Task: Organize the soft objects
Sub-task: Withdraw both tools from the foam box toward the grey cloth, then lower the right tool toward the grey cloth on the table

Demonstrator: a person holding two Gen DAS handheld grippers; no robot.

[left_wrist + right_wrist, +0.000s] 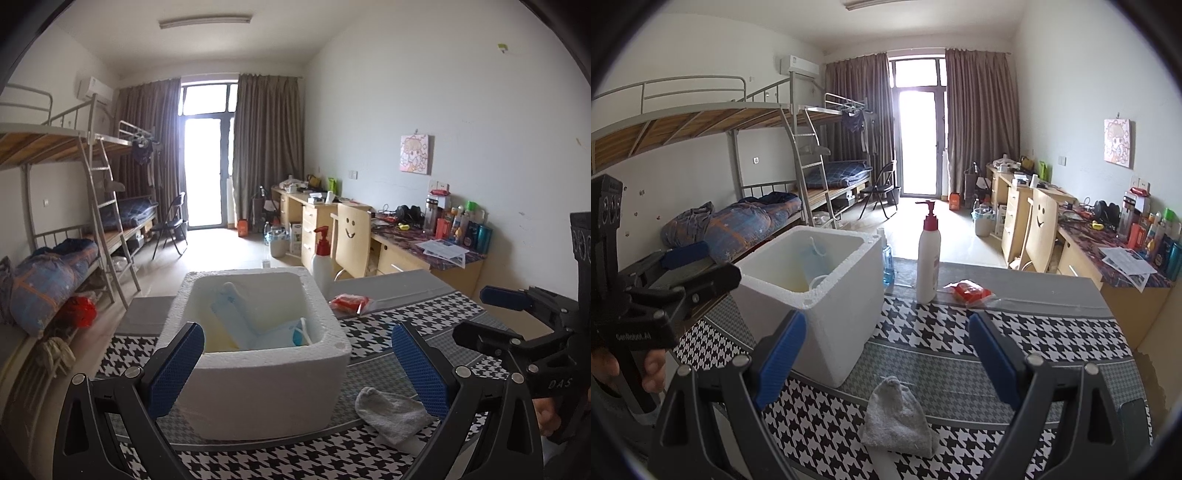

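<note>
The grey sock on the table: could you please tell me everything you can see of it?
The grey sock is a single short sock of fuzzy, towel-like knit, pale grey, limp and crumpled flat. It lies on the houndstooth tablecloth, near the table's front edge, just in front of the white foam box and seemingly apart from it. In the right wrist view it lies below the open right gripper, untouched; the left gripper is open too, and nothing holds the sock.

houndstooth table (1015, 332): foam box (842, 317), sock (895, 419), bottle (928, 258)
</note>
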